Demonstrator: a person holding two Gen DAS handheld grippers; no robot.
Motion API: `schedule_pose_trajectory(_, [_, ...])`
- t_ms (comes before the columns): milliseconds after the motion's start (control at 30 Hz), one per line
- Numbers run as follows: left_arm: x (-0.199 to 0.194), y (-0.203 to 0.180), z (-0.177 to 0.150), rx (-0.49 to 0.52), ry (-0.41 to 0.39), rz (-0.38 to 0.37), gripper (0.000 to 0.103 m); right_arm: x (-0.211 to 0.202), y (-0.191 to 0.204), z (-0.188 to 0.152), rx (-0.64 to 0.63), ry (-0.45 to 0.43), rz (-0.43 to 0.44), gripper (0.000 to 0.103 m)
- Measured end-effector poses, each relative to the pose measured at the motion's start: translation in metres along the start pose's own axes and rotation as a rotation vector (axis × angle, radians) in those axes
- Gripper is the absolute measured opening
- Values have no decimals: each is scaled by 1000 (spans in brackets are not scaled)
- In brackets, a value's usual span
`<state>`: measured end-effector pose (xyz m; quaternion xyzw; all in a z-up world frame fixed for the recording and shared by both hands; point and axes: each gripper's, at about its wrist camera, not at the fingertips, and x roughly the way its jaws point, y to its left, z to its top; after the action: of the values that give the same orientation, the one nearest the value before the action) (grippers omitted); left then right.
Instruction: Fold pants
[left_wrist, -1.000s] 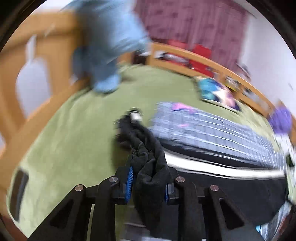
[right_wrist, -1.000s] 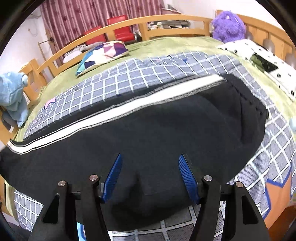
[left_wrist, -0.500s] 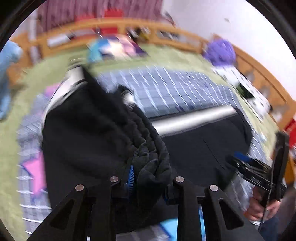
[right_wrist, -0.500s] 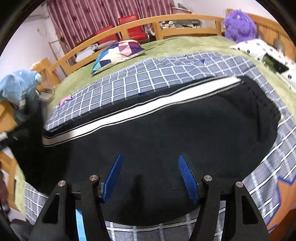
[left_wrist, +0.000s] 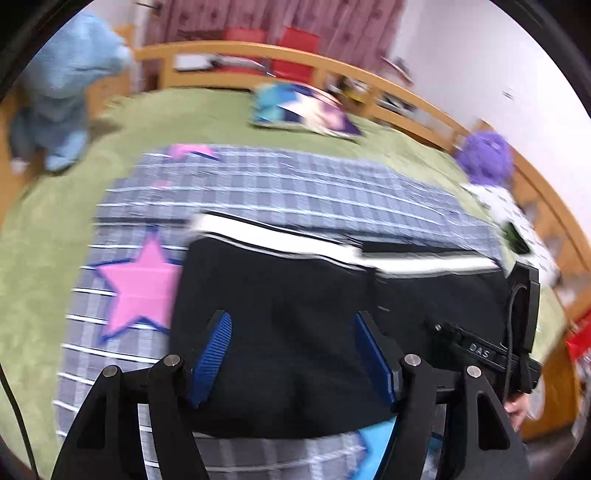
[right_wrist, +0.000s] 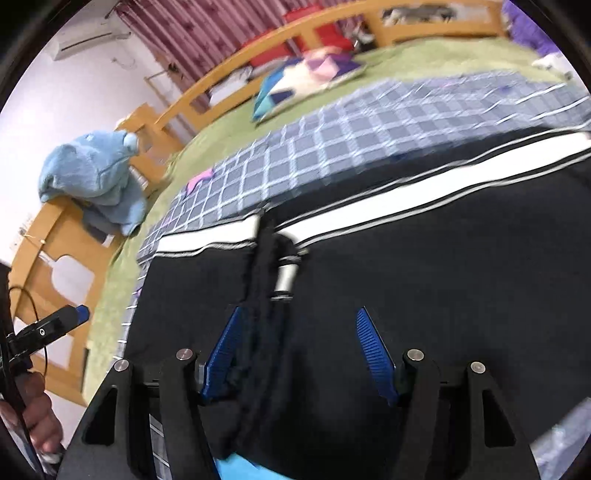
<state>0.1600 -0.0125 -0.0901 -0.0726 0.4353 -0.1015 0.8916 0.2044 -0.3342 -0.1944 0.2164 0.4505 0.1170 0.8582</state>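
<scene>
1. Pants (left_wrist: 295, 314), black with a white side stripe, lie across the centre of the left wrist view on a grey checked blanket (left_wrist: 295, 184) printed with a pink star (left_wrist: 140, 284); the leg end appears to have been brought over toward the waist, so one lengthwise fold looks made.

2. Both views are motion-blurred. In the right wrist view the folded-over cuff forms a bunched black ridge (right_wrist: 266, 280) at centre frame, lying crooked and not squared to the layer beneath.

3. Left gripper (left_wrist: 291, 354) hangs over the fabric with its blue pads spread wide and nothing between them; the same tool shows at the left edge of the right wrist view.

4. Right gripper (right_wrist: 299, 354) is likewise spread, its left pad just beside the ridge, though whether it touches cannot be told.

5. Judged from these frames, the task is about midway: the ridge needs flattening and at least one more fold seems due.

6. Around the work: a patchwork pillow (left_wrist: 303, 114) at upper centre, a light-blue garment (left_wrist: 62, 96) draped at upper left, a purple plush toy (left_wrist: 484, 155) at right and the wooden bed rail (left_wrist: 258, 48) behind. None lies on the pants; the right gripper's body crowds the lower right of the left wrist view.
</scene>
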Motion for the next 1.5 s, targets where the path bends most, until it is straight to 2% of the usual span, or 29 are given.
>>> schedule_pose_trajectory(67, [2,15,0,-21,-3,59,66,31,10,3,5,60,25,64])
schedule_pose_trajectory(133, [6,15,7,-38,5,43,66,61,18,4,-2,123,15,65])
schedule_pose_trajectory(200, [5,11,9,-27,-10,43,66,78,30,3,-47,122,-47,64])
schedule_pose_trajectory(233, [4,8,9,-19,-15,49,66,79,40,3,-90,106,-66,21])
schedule_pose_trajectory(267, [3,6,9,-3,-24,53,66,83,50,4,-139,129,-66,12])
schedule_pose_trajectory(333, [3,2,9,4,-34,52,66,68,55,11,-167,85,-52,11])
schedule_pose_trajectory(367, [1,4,9,-4,-39,44,66,45,49,20,-149,18,18,11])
schedule_pose_trajectory(400, [0,6,9,-13,-44,33,66,31,42,27,-124,-18,48,11])
schedule_pose_trajectory(433, [-1,10,10,-20,-47,28,66,19,33,32,-92,-51,46,12])
schedule_pose_trajectory(467, [0,12,10,-26,-46,28,66,10,21,39,-64,-70,6,13])
schedule_pose_trajectory(500, [2,13,11,-32,-41,28,66,11,13,41,-58,-62,-32,14])
schedule_pose_trajectory(533, [5,14,11,-37,-33,27,66,18,3,42,-46,-23,-68,23])
schedule_pose_trajectory(567, [7,15,12,-43,-24,27,66,33,-12,41,-11,59,-112,29])
schedule_pose_trajectory(633, [5,19,11,-59,-30,30,66,46,-27,35,17,146,-145,28])
schedule_pose_trajectory(700, [0,23,11,-75,-50,40,66,31,-33,29,50,115,-115,29])
schedule_pose_trajectory(767, [-2,27,11,-90,-60,50,66,9,-28,25,55,49,-87,40])
schedule_pose_trajectory(833, [-2,32,11,-106,-57,49,66,-11,-10,16,-1,4,-75,45])
schedule_pose_trajectory(967, [-7,37,10,-127,-76,65,66,-10,17,4,-89,30,-83,45])
schedule_pose_trajectory(1033, [-11,38,9,-132,-91,79,66,13,25,-6,-129,98,-144,42])
schedule_pose_trajectory(1067, [-12,39,8,-135,-92,84,66,12,16,-10,-134,126,-167,16])
schedule_pose_trajectory(1100, [-12,39,7,-138,-92,86,66,23,15,-15,-146,168,-199,15])
schedule_pose_trajectory(1167, [-13,41,6,-144,-90,91,66,17,24,-16,-197,134,-232,10])
schedule_pose_trajectory(1200, [-14,42,5,-143,-89,94,66,4,27,-13,-190,88,-203,10])
schedule_pose_trajectory(1233, [-14,43,5,-142,-88,95,66,-15,28,-9,-156,39,-134,10])
schedule_pose_trajectory(1267, [-14,44,5,-141,-86,94,66,-41,27,-3,-106,-17,-30,10])
schedule_pose_trajectory(1333, [-13,46,4,-145,-81,89,66,-66,26,-3,-83,-53,14,10])
schedule_pose_trajectory(1400, [-11,46,5,-149,-72,69,66,-68,26,-15,-133,-20,-39,10])
schedule_pose_trajectory(1500, [-10,43,5,-138,-64,68,66,-22,9,-43,-149,145,-146,13])
